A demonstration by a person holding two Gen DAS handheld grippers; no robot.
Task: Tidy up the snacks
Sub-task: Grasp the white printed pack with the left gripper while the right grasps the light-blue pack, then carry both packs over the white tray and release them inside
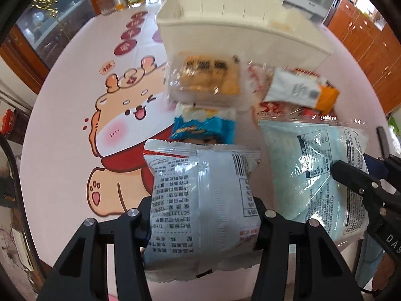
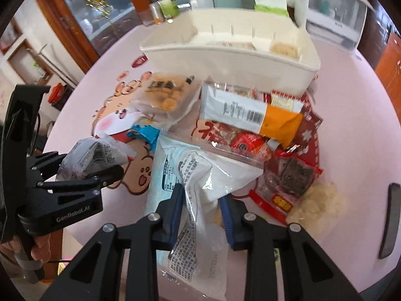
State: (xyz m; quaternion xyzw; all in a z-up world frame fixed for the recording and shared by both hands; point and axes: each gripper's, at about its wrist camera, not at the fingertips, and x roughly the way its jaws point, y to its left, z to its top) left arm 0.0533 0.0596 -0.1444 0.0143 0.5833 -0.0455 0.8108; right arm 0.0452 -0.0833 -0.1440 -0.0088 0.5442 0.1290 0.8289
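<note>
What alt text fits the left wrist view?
The left gripper holds a pale blue packet in its jaws above a cartoon tablecloth. Beyond lie more snacks and a white bin; the right gripper grips another packet.

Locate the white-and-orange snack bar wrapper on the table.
In the right wrist view the white-and-orange wrapper lies centre-right atop the snack pile, just in front of the white bin, right of the clear biscuit pack.

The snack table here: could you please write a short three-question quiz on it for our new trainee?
1. True or false: both grippers hold packets.
2. The white and orange bar lies: A) in the white bin; B) on the snack pile; C) in a gripper.
3. Which gripper holds the pale blue packet?

Key: 1 true: the left gripper clamps the grey-white packet. 2 B. 3 The right gripper.
</note>
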